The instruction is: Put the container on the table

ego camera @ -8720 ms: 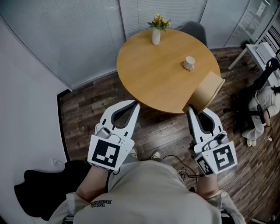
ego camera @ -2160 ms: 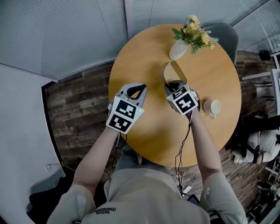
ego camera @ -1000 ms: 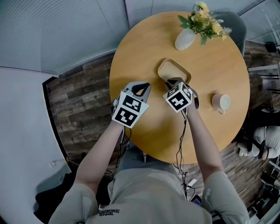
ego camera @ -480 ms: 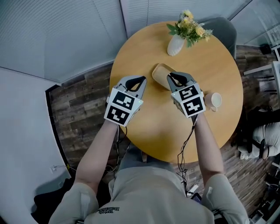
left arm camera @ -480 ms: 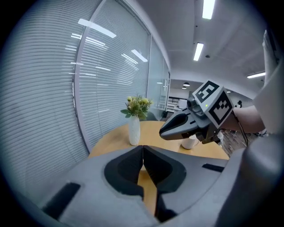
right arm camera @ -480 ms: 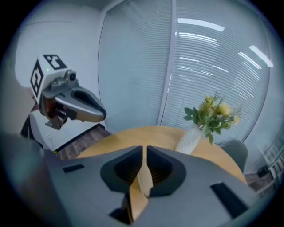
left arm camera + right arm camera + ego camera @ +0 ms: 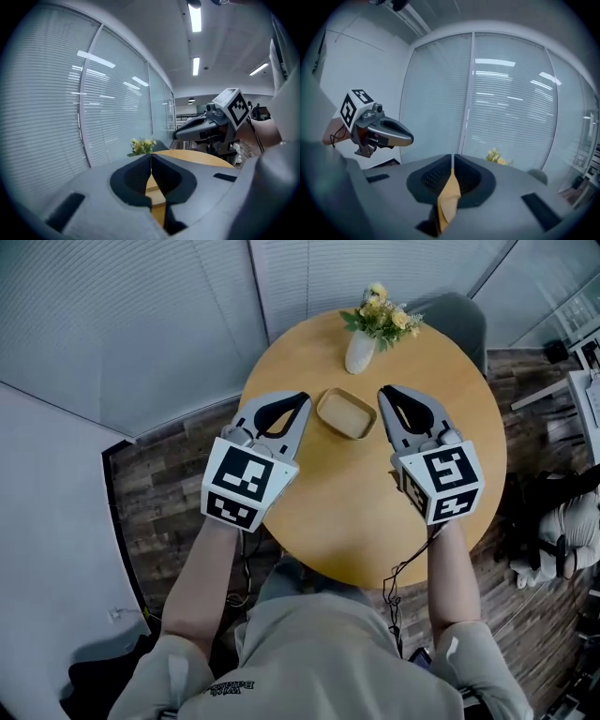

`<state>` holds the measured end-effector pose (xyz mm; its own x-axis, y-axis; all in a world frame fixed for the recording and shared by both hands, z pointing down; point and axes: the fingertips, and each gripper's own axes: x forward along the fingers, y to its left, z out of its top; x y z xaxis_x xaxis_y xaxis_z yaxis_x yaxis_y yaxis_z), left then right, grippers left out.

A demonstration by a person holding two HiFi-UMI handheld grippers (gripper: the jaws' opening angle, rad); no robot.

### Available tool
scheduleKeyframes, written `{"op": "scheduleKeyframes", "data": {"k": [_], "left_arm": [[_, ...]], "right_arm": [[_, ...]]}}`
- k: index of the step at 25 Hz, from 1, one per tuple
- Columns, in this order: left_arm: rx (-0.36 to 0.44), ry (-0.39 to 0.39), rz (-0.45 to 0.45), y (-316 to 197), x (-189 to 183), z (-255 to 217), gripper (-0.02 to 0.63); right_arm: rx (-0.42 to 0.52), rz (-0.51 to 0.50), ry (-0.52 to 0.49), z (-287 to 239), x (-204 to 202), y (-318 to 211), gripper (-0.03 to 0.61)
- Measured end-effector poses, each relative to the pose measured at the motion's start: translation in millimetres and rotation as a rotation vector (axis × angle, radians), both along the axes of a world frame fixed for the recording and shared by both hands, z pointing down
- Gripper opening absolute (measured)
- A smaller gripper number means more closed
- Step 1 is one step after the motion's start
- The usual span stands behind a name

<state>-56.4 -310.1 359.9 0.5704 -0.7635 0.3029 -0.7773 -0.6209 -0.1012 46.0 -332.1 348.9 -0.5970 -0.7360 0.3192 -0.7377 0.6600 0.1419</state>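
Two grippers are held over the round wooden tabletop (image 7: 356, 507), the left gripper (image 7: 302, 397) and the right gripper (image 7: 384, 390) flanking the container (image 7: 345, 413), a shallow tan tray that sits flat on the tabletop between them, clear of both. Each gripper's jaws are pressed together tip to tip with nothing clamped between them. Just beyond the container, near the far edge, stands a white vase (image 7: 360, 352) of yellow flowers (image 7: 380, 315), with a grey chair (image 7: 455, 320) behind it.
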Motion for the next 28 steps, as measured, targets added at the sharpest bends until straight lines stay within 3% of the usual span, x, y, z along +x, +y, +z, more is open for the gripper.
{"op": "scheduleKeyframes", "data": {"k": [8, 14, 19, 28], "left_arm": [[0.210, -0.059, 0.067, 49.3, 18.5, -77.1, 0.021], [0.258, -0.009, 0.061, 77.2, 27.9, -106.3, 0.021], [0.265, -0.084, 0.096, 104.8, 34.9, -103.9, 0.021], [0.181, -0.042, 0.092, 135.0, 41.6, -79.8, 0.021]], "right_arm": [[0.150, 0.012, -0.140, -80.5, 17.2, 54.3, 0.034], [0.213, 0.026, -0.189, -106.2, 30.6, 91.4, 0.034], [0.216, 0.055, -0.263, -119.1, 52.5, 119.7, 0.032], [0.161, 0.061, -0.273, -104.5, 63.4, 153.2, 0.032]]}}
